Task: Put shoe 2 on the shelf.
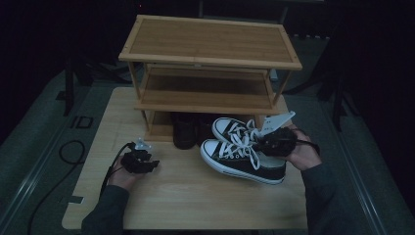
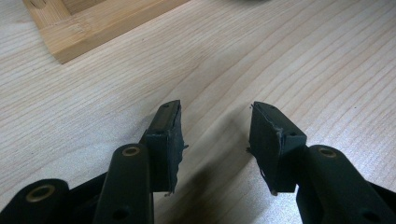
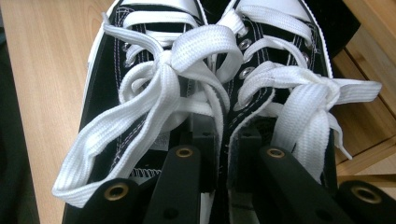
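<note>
Wooden table (image 1: 186, 196), shoe rack (image 1: 210, 58) (dark shoes (image 1: 186, 129) underneath) behind sneakers (image 1: 240, 152)

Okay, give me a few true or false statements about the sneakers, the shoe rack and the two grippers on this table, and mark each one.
1. The right gripper has its fingers pinched on the inner sides of the two black sneakers. True.
2. The left gripper holds a shoe. False: its fingers are open with nothing between them, over the bare table.
3. The sneakers have white laces. True.
4. The sneakers stand on the top shelf of the wooden rack. False: they are at the table in front of the rack, beside its lowest level.
5. A dark pair of shoes sits in the rack's lowest level. True.
</note>
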{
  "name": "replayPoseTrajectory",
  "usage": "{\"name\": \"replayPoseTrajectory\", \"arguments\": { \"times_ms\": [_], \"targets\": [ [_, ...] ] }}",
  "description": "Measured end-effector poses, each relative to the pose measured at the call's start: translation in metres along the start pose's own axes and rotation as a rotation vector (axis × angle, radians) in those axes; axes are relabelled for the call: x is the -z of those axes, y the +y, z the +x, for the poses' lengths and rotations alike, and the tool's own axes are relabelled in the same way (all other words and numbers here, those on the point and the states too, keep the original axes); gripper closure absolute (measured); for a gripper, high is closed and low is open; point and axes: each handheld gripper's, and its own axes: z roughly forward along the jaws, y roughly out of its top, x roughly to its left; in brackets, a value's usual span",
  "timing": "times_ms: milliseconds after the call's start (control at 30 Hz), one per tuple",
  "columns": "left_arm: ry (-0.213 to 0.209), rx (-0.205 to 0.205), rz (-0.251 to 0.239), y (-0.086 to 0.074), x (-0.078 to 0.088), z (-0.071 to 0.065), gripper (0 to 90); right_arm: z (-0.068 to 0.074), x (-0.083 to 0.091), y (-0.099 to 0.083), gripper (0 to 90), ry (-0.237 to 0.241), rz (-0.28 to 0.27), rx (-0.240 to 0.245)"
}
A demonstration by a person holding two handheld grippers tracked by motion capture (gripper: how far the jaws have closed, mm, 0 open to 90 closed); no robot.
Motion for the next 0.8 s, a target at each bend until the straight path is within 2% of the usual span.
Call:
{"name": "replayPoseTrajectory", "arguments": {
  "times_ms": [133,400,800],
  "targets": [
    [0.000,0.000,-0.001,0.000,0.000,0.000,54.6,0.000,0.003,0.001,83.7,-0.001,-0.001,0.001],
    [0.001,0.001,-0.003,0.000,0.000,0.000,54.5,0.000,0.012,0.004,84.4,0.012,-0.045,0.011],
    [-0.001,0.001,-0.001,0.000,0.000,0.000,54.5,0.001,0.010,0.017,84.6,0.070,-0.075,0.046]
  ]
}}
